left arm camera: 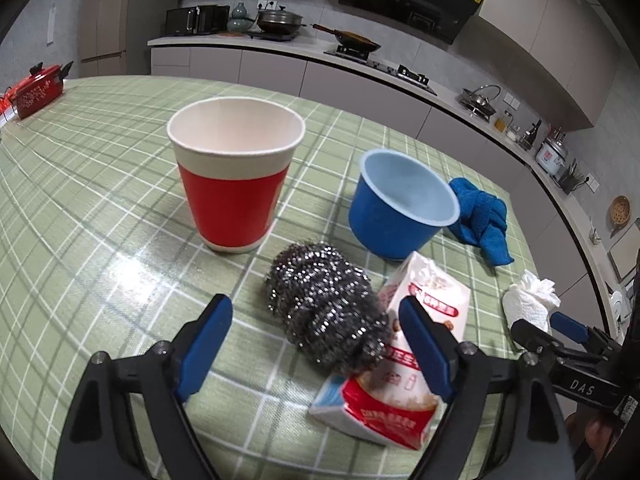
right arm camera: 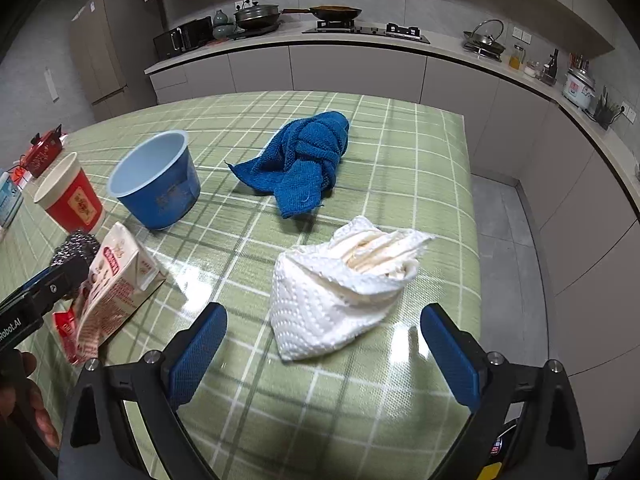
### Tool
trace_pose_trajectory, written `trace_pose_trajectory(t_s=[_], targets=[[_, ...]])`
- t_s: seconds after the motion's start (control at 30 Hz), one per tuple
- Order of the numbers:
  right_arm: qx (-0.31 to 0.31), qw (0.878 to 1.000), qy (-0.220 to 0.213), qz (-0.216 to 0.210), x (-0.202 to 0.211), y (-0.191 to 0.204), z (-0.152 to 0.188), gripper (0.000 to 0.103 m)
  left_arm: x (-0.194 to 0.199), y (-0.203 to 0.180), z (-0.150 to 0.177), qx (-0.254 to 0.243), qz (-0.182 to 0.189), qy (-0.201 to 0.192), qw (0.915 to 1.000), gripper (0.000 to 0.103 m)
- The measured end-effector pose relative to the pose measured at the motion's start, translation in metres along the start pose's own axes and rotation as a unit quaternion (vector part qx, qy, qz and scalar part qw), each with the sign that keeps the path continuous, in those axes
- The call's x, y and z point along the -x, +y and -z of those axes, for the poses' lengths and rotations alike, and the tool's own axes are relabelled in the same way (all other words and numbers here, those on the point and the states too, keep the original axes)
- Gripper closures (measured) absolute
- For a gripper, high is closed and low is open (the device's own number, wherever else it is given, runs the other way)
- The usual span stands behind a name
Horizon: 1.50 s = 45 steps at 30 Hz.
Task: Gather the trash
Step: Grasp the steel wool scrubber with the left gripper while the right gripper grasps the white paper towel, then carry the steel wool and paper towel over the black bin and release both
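The left gripper [left arm camera: 320, 348] spread wide flanks the steel scourer [left arm camera: 326, 306] and crushed carton [left arm camera: 404, 364]; the right gripper [right arm camera: 324, 354], also wide, hovers before the crumpled paper towel [right arm camera: 340, 288]; beyond stand the red cup [left arm camera: 234, 176] and blue bowl [left arm camera: 400, 204]

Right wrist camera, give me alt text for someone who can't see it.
An open tool hovers just short of a crumpled paper towel on a green checked table. Behind lie a blue cloth, blue bowl and milk carton.
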State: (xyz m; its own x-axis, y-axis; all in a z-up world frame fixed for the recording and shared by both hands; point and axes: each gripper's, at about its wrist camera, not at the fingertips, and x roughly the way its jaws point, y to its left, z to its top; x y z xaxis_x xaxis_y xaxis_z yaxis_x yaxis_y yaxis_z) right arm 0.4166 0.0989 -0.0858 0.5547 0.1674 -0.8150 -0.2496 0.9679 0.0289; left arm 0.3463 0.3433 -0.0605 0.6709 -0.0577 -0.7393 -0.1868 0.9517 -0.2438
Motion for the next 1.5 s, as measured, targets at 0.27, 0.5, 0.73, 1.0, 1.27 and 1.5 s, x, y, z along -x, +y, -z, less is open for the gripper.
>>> trace_pose_trajectory(t_s=[0.27,0.5,0.73,1.0,1.27,1.5], targets=[[0.001,1.000,0.011,0.004,-0.011,0.000,-0.001,0.019,-0.004,-0.001,-0.004,0.009,0.025,0.000,0.9997,0.029],[0.011,1.000,0.010,0.006,-0.013,0.002,-0.002,0.036,-0.006,0.001,-0.011,0.022,0.054,-0.003,0.9983,0.051],[0.011,1.000,0.009,-0.006,-0.012,0.003,-0.002,0.051,0.002,0.004,-0.008,0.021,0.063,-0.010,0.9978,0.056],[0.006,1.000,0.002,-0.030,-0.002,0.004,-0.001,0.063,0.021,0.007,-0.006,0.007,0.054,-0.029,0.9981,0.056],[0.005,0.999,-0.017,-0.042,0.019,-0.001,-0.003,0.065,0.040,0.005,-0.003,0.011,0.047,-0.045,0.9978,0.056],[0.008,0.999,-0.028,-0.046,0.041,-0.008,0.005,0.065,0.048,-0.015,0.008,-0.005,0.046,-0.045,0.9979,0.056]])
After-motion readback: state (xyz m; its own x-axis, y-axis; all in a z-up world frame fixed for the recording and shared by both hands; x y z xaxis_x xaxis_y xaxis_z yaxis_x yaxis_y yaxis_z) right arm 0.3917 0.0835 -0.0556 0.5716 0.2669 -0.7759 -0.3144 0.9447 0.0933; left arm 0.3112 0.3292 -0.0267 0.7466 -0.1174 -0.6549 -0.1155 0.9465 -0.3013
